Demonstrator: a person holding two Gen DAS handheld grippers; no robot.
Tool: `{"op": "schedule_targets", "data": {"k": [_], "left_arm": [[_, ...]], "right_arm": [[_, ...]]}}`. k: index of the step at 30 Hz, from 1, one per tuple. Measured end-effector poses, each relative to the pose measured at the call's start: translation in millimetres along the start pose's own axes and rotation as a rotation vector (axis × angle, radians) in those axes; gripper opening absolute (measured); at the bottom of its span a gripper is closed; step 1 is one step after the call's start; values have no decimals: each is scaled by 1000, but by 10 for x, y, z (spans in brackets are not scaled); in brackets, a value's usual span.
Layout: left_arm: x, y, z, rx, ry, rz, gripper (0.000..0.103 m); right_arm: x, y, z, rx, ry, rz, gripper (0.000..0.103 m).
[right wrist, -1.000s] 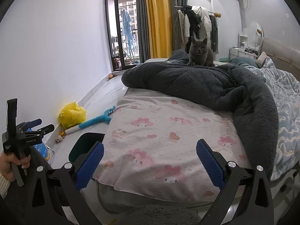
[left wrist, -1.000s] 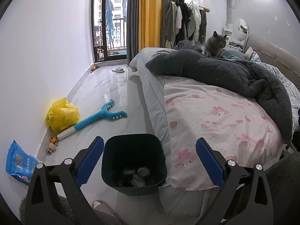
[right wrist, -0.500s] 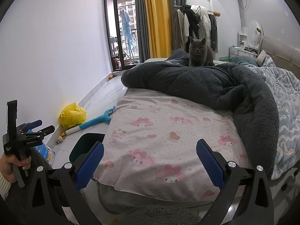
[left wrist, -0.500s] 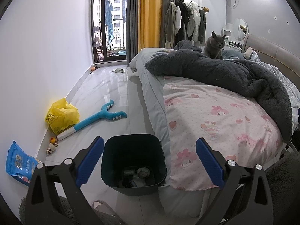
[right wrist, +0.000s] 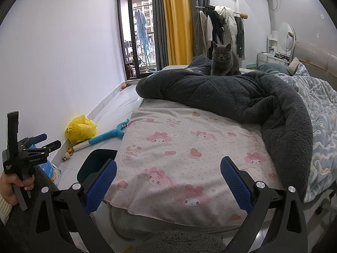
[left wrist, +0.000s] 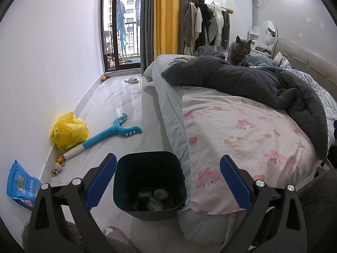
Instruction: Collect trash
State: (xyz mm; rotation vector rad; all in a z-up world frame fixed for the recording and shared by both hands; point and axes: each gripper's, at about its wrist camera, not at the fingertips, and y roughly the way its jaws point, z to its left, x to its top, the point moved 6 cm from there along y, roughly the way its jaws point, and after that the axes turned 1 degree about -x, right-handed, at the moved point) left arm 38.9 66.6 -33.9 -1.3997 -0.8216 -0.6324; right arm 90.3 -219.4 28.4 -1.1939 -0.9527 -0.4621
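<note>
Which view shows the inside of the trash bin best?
The left wrist view: it looks down into the bin, showing trash at the bottom. The right wrist view catches only part of its rim beside the bed.

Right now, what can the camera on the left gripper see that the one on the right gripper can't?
Only the left wrist view looks into the dark bin, where some trash already lies at the bottom, and it shows a white slipper far down the floor.

Only the right wrist view shows the hand holding the left gripper, and the blue wavy blanket.

Both show the grey cat on the dark blanket, the yellow bag by the wall, the blue toy and the pink sheet.
</note>
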Motion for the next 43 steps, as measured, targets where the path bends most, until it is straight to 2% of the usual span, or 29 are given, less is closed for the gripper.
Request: {"op": "schedule_targets", "data": {"k": [43], "left_arm": [[-22, 23, 47, 0, -23, 11, 100]], "right_arm": [[-5, -6, 13, -3, 0, 2, 100]]}}
